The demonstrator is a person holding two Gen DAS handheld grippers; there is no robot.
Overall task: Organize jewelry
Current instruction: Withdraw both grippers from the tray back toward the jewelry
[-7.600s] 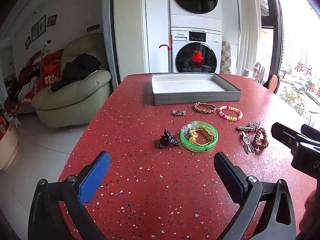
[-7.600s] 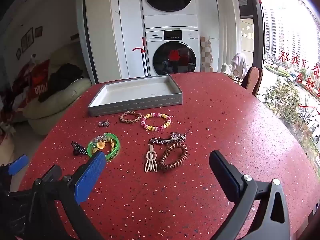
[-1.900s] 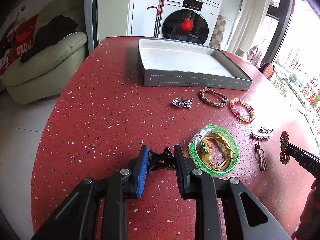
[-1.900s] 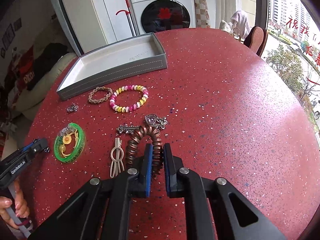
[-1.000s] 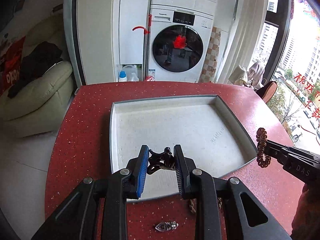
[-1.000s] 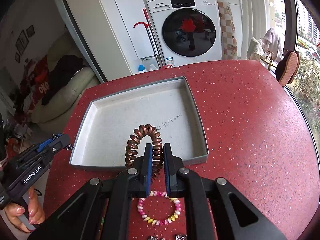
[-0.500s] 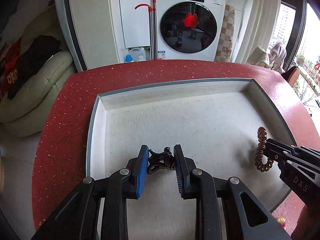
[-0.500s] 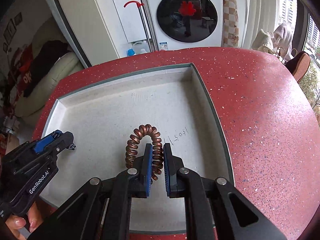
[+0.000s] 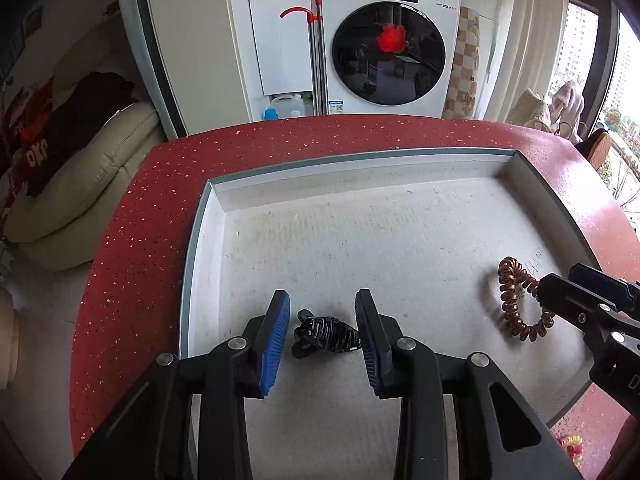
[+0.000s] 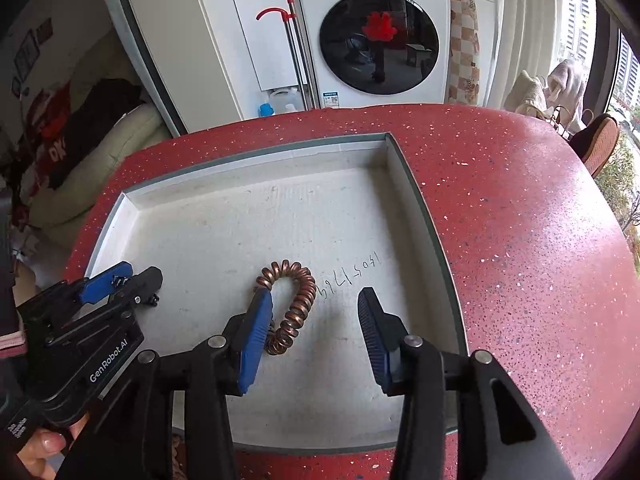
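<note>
Both drops going in now! The left gripper (image 9: pixel 322 322) fingers are spreading, black hair claw (image 9: pixel 325 333) loose on the tray (image 9: pixel 200 240) floor. At three o'clock, the right gripper (image 10: pixel 314 326) opens off the copper spiral tie (image 10: pixel 292 304). Best lift straight up, snagging nothing.
</note>
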